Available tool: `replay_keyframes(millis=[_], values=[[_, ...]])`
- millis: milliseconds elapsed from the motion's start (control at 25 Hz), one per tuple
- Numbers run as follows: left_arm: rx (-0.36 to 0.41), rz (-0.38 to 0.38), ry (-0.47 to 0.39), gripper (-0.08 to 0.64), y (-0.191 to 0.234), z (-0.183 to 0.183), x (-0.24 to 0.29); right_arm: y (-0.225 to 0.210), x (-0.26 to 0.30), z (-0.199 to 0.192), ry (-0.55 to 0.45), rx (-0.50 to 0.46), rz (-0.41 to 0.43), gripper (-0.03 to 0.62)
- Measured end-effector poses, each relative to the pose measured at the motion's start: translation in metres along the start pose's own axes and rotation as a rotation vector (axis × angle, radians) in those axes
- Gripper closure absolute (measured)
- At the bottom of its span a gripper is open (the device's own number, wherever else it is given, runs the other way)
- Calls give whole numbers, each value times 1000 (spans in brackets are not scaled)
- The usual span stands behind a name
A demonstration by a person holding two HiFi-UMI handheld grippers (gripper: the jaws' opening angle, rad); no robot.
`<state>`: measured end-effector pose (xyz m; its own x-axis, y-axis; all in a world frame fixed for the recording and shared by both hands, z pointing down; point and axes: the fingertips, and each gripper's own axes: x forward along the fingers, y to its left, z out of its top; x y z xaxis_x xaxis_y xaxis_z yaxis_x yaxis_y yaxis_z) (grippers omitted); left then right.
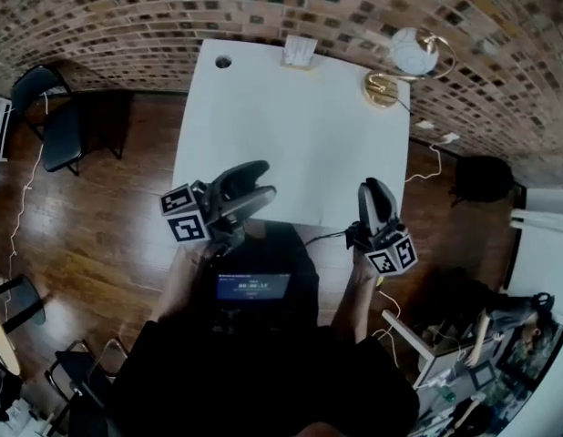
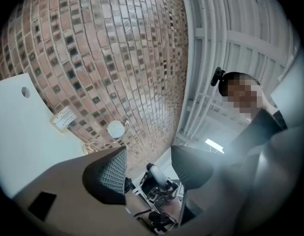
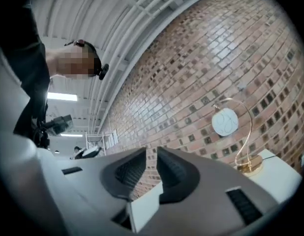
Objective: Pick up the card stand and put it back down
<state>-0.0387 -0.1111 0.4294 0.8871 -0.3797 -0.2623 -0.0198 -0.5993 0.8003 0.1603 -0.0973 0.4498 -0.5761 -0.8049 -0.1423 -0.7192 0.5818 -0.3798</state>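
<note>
While the card stand (image 1: 299, 51) sits at the far edge of the table (image 1: 263, 116), I hold the left gripper (image 1: 261, 182) parted and empty, the right gripper (image 1: 373, 192) closed.

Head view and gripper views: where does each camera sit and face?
Head view: on the person's head, looking down at the white table; both arms, left gripper and right gripper show.
Left gripper view: on that gripper, tilted up towards brick wall; its parted jaws show.
Right gripper view: likewise; its closed jaws show.
All three share the globe lamp.

Brick wall (image 1: 127, 16), wood floor (image 1: 108, 239), white table (image 1: 291, 144)
</note>
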Motion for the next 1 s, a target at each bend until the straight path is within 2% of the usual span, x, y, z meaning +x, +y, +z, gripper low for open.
replay_keyframes(millis=[120, 320, 480, 800, 1000], values=[[-28, -44, -26, 290, -19, -15, -33, 69, -19, 15, -46, -33, 9, 507], [-68, -89, -64, 290, -48, -38, -79, 147, -48, 12, -8, -87, 8, 507], [-32, -112, -118, 290, -69, -35, -98, 180, -50, 15, -1, -111, 40, 506], [39, -122, -144, 291, -105, -53, -109, 230, -49, 14, 13, -180, 160, 507], [81, -89, -142, 291, -136, -92, -100, 241, -96, 19, 2, -161, 224, 506]])
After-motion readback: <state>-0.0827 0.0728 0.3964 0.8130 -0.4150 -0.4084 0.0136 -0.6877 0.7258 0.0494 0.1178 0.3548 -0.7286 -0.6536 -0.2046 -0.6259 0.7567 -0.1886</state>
